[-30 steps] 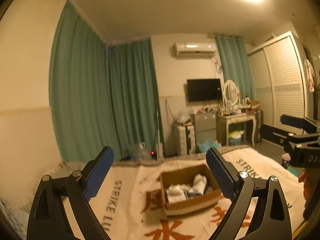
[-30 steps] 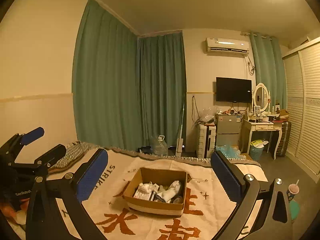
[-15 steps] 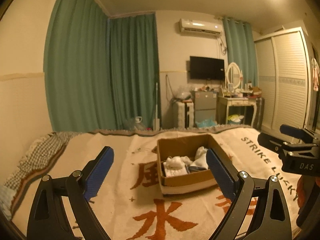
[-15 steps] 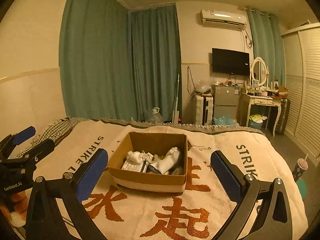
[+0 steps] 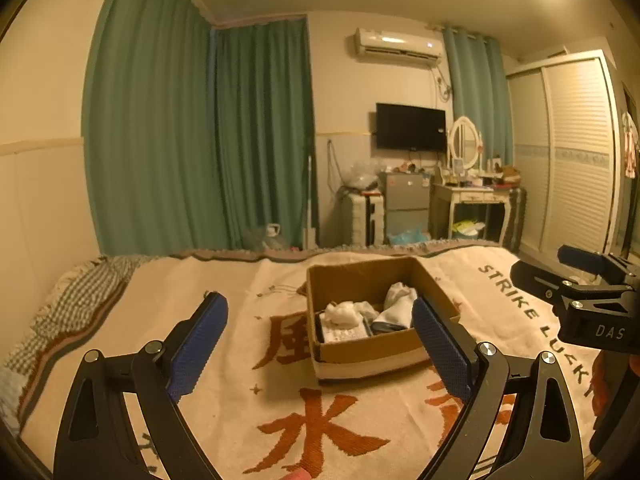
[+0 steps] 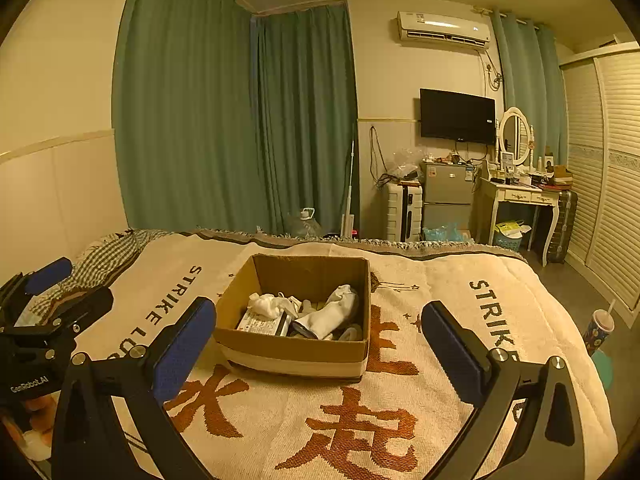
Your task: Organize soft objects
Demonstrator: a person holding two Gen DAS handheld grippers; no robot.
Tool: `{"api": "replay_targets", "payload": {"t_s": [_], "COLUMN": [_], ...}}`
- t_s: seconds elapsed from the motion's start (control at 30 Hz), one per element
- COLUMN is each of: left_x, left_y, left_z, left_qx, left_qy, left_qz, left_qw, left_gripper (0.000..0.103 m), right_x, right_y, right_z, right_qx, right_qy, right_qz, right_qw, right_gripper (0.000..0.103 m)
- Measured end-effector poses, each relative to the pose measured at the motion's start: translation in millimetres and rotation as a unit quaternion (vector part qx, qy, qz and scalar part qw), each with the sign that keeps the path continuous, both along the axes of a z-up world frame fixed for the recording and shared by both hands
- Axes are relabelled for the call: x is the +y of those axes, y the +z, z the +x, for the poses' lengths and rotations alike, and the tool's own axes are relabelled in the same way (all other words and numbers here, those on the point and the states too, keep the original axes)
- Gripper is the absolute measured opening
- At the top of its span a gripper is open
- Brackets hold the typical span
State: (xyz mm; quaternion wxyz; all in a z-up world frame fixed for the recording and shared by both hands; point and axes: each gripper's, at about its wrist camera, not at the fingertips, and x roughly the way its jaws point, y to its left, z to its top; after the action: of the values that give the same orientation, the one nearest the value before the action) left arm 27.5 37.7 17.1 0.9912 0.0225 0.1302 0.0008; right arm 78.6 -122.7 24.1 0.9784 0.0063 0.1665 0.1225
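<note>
An open cardboard box [image 5: 372,350] [image 6: 292,348] sits on a cream blanket [image 5: 248,400] [image 6: 440,400] with orange characters. Inside lie white socks [image 5: 398,304] [image 6: 330,312], a crumpled white cloth [image 5: 340,312] [image 6: 266,303] and a flat packet [image 6: 262,322]. My left gripper [image 5: 320,344] is open and empty, held above the blanket just in front of the box. My right gripper [image 6: 318,344] is open and empty, also in front of the box. Each gripper shows at the edge of the other's view [image 5: 576,280] [image 6: 52,292].
A checked cloth [image 5: 76,304] [image 6: 108,252] lies at the bed's left edge. Beyond the bed stand green curtains [image 6: 240,120], a suitcase [image 6: 404,210], a small fridge [image 6: 446,196] and a dressing table [image 6: 520,200]. A cup with a straw [image 6: 598,326] stands on the floor at right.
Both grippers have tilted down and moved closer to the box, which now looks larger and nearer. Both stay open and empty.
</note>
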Motion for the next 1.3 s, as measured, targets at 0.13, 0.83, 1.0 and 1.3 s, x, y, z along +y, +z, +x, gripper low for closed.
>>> {"api": "replay_targets", "payload": {"t_s": [0.13, 0.83, 1.0, 1.3], "left_x": [3.3, 10.4, 11.7, 11.9], "left_y": [-1.8, -4.3, -5.2, -5.8], "left_z": [2.6, 3.5, 4.2, 1.9], "left_qx": [0.004, 0.007, 0.010, 0.007], "left_qy": [0.002, -0.002, -0.005, 0.001], "left_qz": [-0.003, -0.011, -0.012, -0.007], "left_qw": [1.0000, 0.9999, 0.9999, 0.9999], "left_gripper": [0.095, 0.095, 0.095, 0.095], "right_x": [0.6, 3.3, 5.9, 7.6], "right_y": [1.1, -1.3, -2.8, -5.4], "right_z": [-0.1, 7.1, 8.4, 5.9], "right_qx": [0.005, 0.012, 0.011, 0.007], "right_qy": [-0.002, -0.005, -0.004, -0.001], "right_qz": [0.000, -0.002, -0.002, -0.001], "right_qw": [1.000, 1.000, 1.000, 1.000], "right_gripper": [0.103, 0.103, 0.103, 0.103]}}
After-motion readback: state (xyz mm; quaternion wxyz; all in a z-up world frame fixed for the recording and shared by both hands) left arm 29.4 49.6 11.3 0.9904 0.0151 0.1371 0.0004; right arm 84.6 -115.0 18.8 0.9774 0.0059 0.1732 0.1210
